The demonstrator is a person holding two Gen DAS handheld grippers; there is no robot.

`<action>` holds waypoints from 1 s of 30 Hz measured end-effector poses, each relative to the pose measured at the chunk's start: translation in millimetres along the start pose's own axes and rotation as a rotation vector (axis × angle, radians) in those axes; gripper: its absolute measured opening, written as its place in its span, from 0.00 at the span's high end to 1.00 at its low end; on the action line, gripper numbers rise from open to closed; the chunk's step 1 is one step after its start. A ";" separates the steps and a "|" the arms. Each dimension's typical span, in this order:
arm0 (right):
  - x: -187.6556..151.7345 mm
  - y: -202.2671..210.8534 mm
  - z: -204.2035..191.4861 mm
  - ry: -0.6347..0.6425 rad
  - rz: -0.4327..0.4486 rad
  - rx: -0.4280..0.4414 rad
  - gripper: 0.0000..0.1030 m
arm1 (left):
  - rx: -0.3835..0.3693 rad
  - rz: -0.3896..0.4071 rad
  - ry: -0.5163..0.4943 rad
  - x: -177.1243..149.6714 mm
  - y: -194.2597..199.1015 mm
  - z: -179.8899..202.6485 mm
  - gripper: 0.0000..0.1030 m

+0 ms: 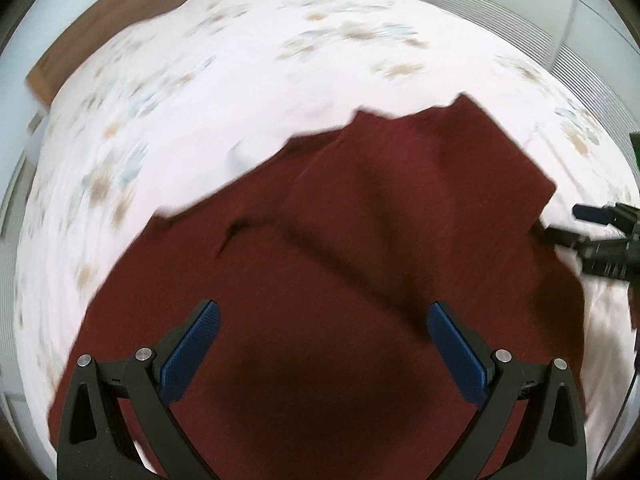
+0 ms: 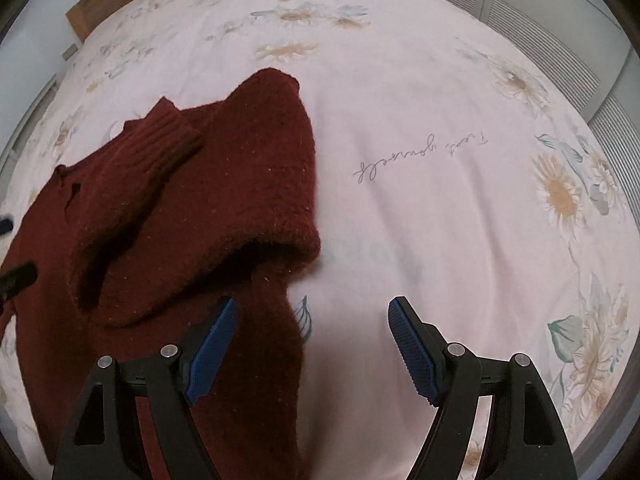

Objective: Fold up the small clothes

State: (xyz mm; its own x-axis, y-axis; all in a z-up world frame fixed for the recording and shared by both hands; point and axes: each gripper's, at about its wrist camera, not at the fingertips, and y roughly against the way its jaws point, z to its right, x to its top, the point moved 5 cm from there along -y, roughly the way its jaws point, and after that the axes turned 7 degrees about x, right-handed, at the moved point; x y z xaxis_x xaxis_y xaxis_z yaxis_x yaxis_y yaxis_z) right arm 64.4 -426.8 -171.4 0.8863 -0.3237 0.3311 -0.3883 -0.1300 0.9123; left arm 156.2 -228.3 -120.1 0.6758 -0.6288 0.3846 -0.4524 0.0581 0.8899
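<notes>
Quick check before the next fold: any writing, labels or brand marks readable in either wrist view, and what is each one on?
Handwritten script on the bedsheet, upside down in the right wrist view: probably "Treat yourself", first word uncertain.
Faint pale lettering on the bedsheet by the sweater edge: too washed out to read.
Sweater: no label or brand visible.
Left wrist view: blurred, no text.
</notes>
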 end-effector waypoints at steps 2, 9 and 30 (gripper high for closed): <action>-1.8 -2.7 -1.5 -0.007 -0.003 0.012 0.24 | -0.002 0.011 -0.058 15.0 -7.9 20.0 0.01; -4.5 -9.9 6.4 -0.038 -0.014 0.028 0.24 | 0.019 -0.068 -0.162 34.1 -52.7 59.9 0.01; 17.9 -33.5 -8.1 -0.059 -0.031 0.073 0.79 | -0.065 -0.127 0.162 51.5 -89.4 -61.3 0.86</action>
State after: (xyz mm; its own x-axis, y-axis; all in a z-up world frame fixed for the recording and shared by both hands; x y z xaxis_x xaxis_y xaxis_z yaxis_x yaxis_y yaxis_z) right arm 95.3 -420.6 -194.1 0.8826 -0.3731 0.2860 -0.3801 -0.2084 0.9011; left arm 267.1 -218.3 -164.9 0.8125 -0.5012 0.2978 -0.3225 0.0392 0.9458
